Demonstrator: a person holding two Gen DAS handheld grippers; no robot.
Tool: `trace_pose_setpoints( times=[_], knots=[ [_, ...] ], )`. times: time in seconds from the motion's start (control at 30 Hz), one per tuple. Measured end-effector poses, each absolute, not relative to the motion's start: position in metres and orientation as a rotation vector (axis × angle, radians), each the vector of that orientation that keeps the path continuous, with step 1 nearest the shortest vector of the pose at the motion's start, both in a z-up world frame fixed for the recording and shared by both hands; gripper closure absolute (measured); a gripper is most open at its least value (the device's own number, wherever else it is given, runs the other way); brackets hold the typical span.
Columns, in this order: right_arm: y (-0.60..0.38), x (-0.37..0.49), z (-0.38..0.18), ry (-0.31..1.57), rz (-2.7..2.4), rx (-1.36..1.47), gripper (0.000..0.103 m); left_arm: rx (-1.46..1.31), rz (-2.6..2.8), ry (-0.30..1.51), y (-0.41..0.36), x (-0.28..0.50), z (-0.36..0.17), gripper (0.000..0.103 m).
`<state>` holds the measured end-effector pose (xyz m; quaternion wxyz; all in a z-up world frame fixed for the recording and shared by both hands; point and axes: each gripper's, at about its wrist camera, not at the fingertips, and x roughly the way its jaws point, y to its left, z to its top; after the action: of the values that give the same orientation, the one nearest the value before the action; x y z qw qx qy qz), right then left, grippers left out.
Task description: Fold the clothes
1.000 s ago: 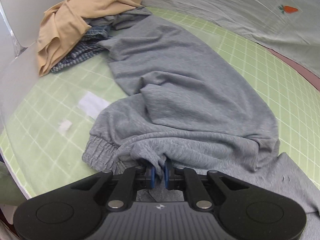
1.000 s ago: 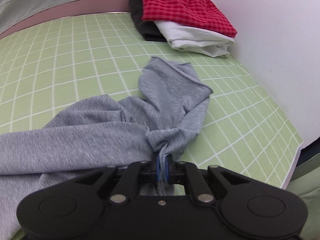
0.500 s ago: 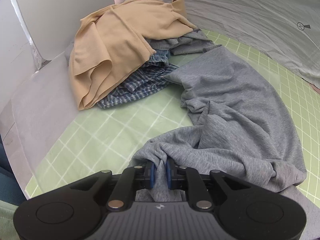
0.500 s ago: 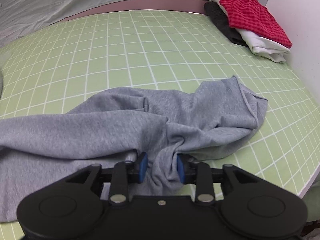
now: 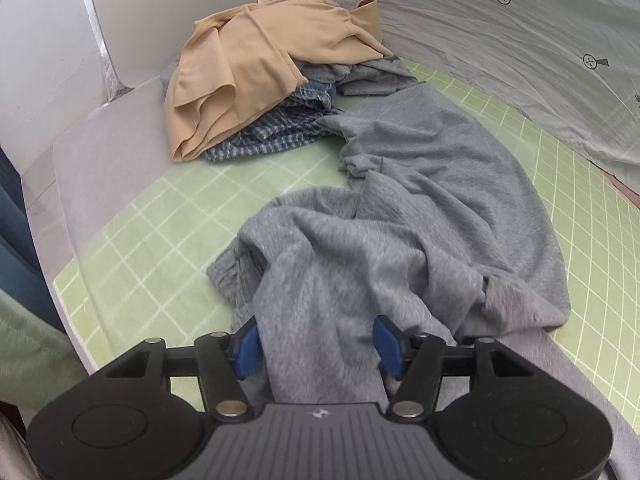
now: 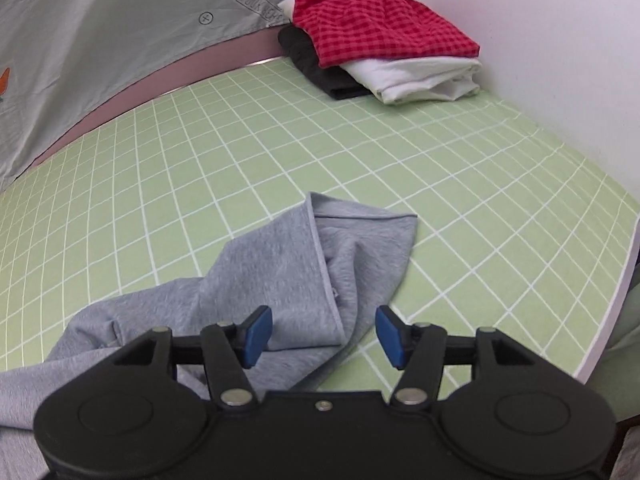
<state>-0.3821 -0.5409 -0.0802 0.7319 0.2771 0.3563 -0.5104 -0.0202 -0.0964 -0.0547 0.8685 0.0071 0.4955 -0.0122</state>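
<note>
While both tongs [image 5: 316,344] [image 6: 324,334] gape, released, grey sweatpants [image 5: 420,224] stretch lengthwise between them.

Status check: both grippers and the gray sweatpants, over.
Left gripper open, right gripper open. Gray sweatpants rumpled on green mat, unheld. Unfolded pile touching far end.

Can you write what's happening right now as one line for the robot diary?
step: fold grey pants | left gripper: open, cloth between fingers | right gripper: open over pants | mat: folded stack far corner
</note>
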Motion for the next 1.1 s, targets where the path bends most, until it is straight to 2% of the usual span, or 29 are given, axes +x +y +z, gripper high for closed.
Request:
trace_pose_setpoints(
  times=[0.03,0.1,0.13,0.17,0.2,0.27,0.57,0.73,0.77,0.87,0.9,0.93,0.97,1.1],
  knots=[
    [-0.546,-0.384,-0.084,0.789,-1.097,0.629,0.053,0.017,-0.02,1.037,-0.099,-0.027,-0.056,0.039],
    [-0.551,-0.381,-0.088,0.822,-1.04,0.613,0.079,0.018,-0.01,1.048,-0.103,-0.036,-0.06,0.039],
    [-0.553,-0.379,-0.09,0.838,-1.01,0.604,0.085,0.017,-0.006,1.058,-0.106,-0.04,-0.063,0.039],
    [-0.554,-0.379,-0.088,0.832,-0.993,0.596,0.095,0.016,-0.002,1.069,-0.108,-0.043,-0.066,0.039],
    [-0.555,-0.379,-0.086,0.826,-0.975,0.587,0.099,0.015,0.003,1.079,-0.111,-0.046,-0.07,0.039],
    [-0.56,-0.382,-0.079,0.793,-0.949,0.599,0.1,0.012,0.006,1.095,-0.118,-0.049,-0.075,0.039],
    [-0.619,-0.354,-0.014,0.576,-0.914,0.558,0.101,0.043,0.02,1.132,-0.145,-0.039,-0.093,0.038],
    [-0.666,-0.327,0.025,0.387,-0.897,0.589,0.1,0.046,0.05,1.16,-0.152,-0.027,-0.109,0.033],
    [-0.674,-0.319,0.022,0.409,-0.883,0.589,0.098,0.039,0.062,1.165,-0.153,-0.025,-0.112,0.032],
    [-0.68,-0.308,0.008,0.474,-0.918,0.565,0.083,0.024,0.091,1.178,-0.153,-0.022,-0.116,0.027],
    [-0.679,-0.312,0.003,0.486,-0.936,0.571,0.071,0.02,0.1,1.181,-0.152,-0.021,-0.116,0.025],
    [-0.677,-0.315,-0.003,0.498,-0.955,0.577,0.066,0.016,0.109,1.185,-0.152,-0.021,-0.117,0.021],
    [-0.675,-0.319,-0.008,0.509,-0.973,0.583,0.062,0.012,0.118,1.188,-0.151,-0.02,-0.117,0.019],
    [-0.67,-0.349,-0.05,0.586,-1.048,0.709,0.058,-0.003,0.154,1.202,-0.148,-0.018,-0.12,0.008]
  ],
)
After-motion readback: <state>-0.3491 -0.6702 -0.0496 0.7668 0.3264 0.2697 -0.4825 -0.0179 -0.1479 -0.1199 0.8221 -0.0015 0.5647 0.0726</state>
